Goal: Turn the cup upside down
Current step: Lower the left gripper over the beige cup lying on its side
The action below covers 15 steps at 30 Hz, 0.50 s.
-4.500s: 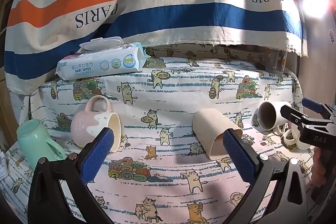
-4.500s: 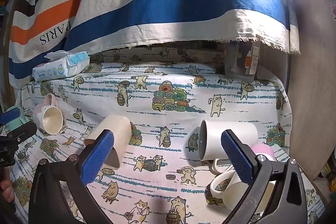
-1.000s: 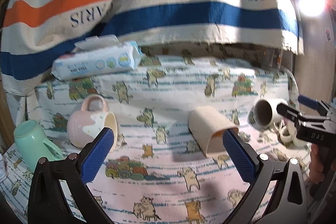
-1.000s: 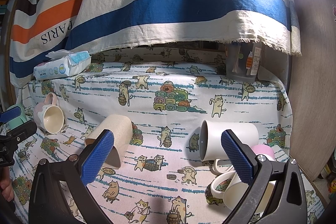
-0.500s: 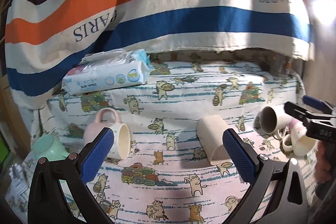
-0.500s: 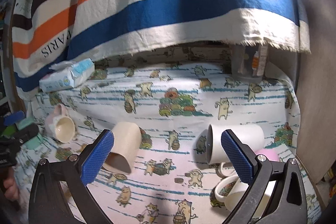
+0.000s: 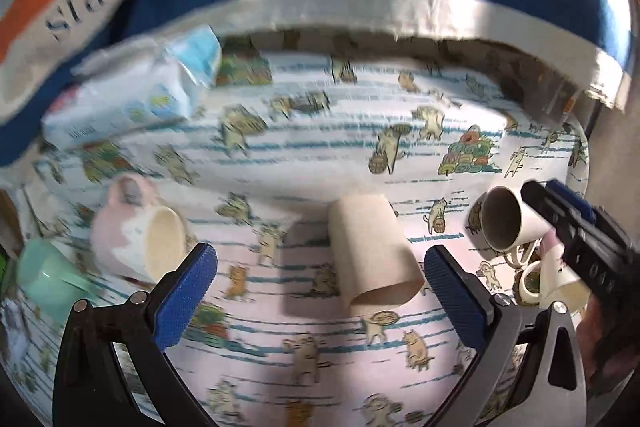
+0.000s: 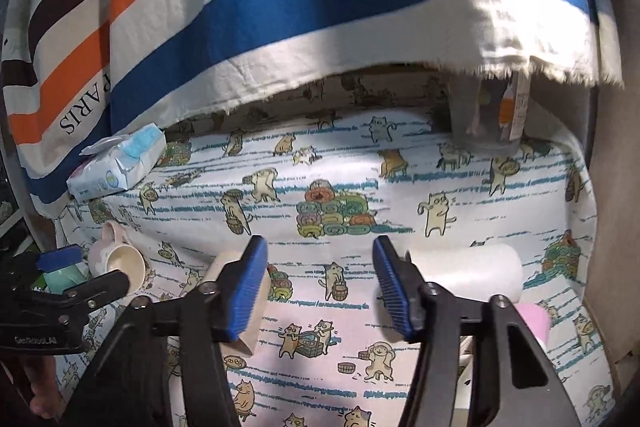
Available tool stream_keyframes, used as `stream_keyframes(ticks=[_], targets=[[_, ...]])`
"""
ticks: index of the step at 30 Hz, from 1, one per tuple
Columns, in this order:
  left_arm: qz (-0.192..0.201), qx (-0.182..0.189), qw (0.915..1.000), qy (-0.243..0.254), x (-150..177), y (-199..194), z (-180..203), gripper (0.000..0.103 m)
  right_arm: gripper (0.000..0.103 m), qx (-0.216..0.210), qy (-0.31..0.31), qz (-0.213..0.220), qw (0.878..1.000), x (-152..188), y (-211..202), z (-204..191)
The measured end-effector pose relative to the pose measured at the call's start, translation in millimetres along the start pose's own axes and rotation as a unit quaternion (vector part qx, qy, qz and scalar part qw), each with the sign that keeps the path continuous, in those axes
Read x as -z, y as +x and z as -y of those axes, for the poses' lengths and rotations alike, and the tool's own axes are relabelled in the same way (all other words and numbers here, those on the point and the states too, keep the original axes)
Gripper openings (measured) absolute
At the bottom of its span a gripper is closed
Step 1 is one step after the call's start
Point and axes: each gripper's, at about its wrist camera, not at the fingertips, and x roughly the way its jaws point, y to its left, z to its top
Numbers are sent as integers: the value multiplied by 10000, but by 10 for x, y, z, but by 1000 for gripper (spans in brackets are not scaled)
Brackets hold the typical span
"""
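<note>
Progress: not started, beige cup (image 7: 374,259) lies on its side, ungripped.
Left tongs (image 7: 320,297): spread, cup just ahead between them.
Right tongs (image 8: 320,287): half-spread, pinching nothing.
Left: grasp, upend.

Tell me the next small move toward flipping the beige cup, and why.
Probably ease the left hand-held gripper forward around the beige cup. The cup lies on its side just ahead between the open pads, untouched; the right hand-held gripper holds nothing either.

A home: cat-print tablecloth (image 8: 400,187), baby-wipes pack (image 8: 120,163), mugs (image 7: 136,231), striped towel (image 8: 280,7).
</note>
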Motion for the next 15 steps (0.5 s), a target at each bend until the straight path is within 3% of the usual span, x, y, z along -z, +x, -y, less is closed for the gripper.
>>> stream_keyframes(ticks=[6,9,15], targets=[[-639,84,9970,-430,-78,481,134,98,54,150,-245,-135,9995,120,167,30],[-1059,162,9927,-558,-113,708,205,98,70,323,-310,-244,9987,162,230,48],[-1321,143,9888,-684,-91,945,325,98,70,371,-131,-307,9988,183,264,155]])
